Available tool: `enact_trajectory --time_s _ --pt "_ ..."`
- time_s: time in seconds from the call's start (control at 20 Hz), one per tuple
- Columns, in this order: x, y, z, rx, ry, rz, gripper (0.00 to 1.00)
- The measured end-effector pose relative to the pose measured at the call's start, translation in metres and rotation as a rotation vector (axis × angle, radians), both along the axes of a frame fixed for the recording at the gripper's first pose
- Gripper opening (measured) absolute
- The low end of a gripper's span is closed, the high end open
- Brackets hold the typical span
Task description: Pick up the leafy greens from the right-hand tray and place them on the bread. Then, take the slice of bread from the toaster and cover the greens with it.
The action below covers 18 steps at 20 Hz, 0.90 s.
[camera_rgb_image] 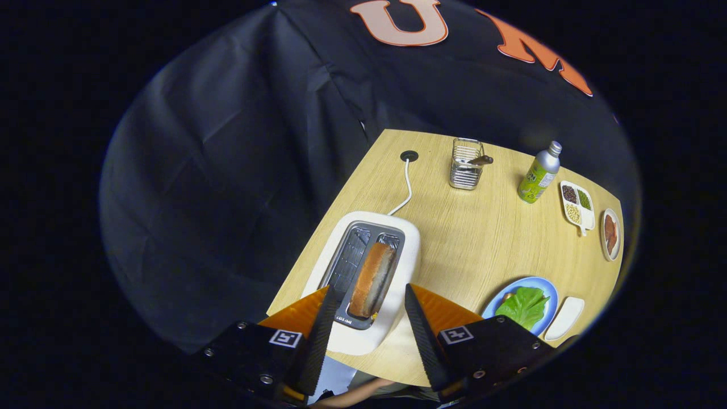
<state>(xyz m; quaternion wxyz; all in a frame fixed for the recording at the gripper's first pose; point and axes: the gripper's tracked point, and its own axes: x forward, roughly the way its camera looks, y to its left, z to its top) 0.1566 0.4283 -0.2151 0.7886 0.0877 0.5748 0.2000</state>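
Observation:
A white toaster (372,335) stands at the near left corner of the wooden table (483,238). A browned slice of bread (372,279) stands on edge in its right slot; the left slot is bare. My gripper (366,298) hovers above the toaster, open, its two fingers straddling the near end of the slice without touching it. To the right of the fingers lies a blue plate (525,282) with a green leaf (525,307) spread on it, over something orange that barely shows.
A small white tray (565,318) sits right of the blue plate. Farther back stand a wire holder (466,165), a green-labelled metal bottle (538,173), a divided dish of beans (578,205) and a small plate (610,234). The toaster's white cord (406,190) runs to a table grommet.

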Motion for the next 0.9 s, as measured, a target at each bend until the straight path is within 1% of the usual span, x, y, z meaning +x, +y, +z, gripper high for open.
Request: enact_trajectory --time_s 0.1,0.15,0.25,0.3,0.4,0.45,0.6,0.65,0.8,0.9 --pt "0.004 0.006 -0.008 -0.021 0.006 -0.006 0.7" --pt "0.004 0.005 -0.012 -0.044 0.017 -0.019 0.68" --pt "0.01 0.012 -0.017 -0.052 0.022 -0.049 0.64" --pt "0.013 0.013 -0.02 -0.055 0.023 -0.054 0.59" --pt "0.01 0.011 -0.023 -0.08 0.036 -0.054 0.53" --pt "0.007 0.016 -0.027 -0.071 0.05 -0.048 0.49" --pt "0.004 0.016 -0.034 -0.095 0.064 -0.045 0.36" --pt "0.004 0.015 -0.034 -0.096 0.064 -0.042 0.34" --pt "0.006 0.014 -0.033 -0.09 0.045 -0.057 0.21" --pt "0.006 0.014 -0.03 -0.072 0.047 -0.067 0.16"
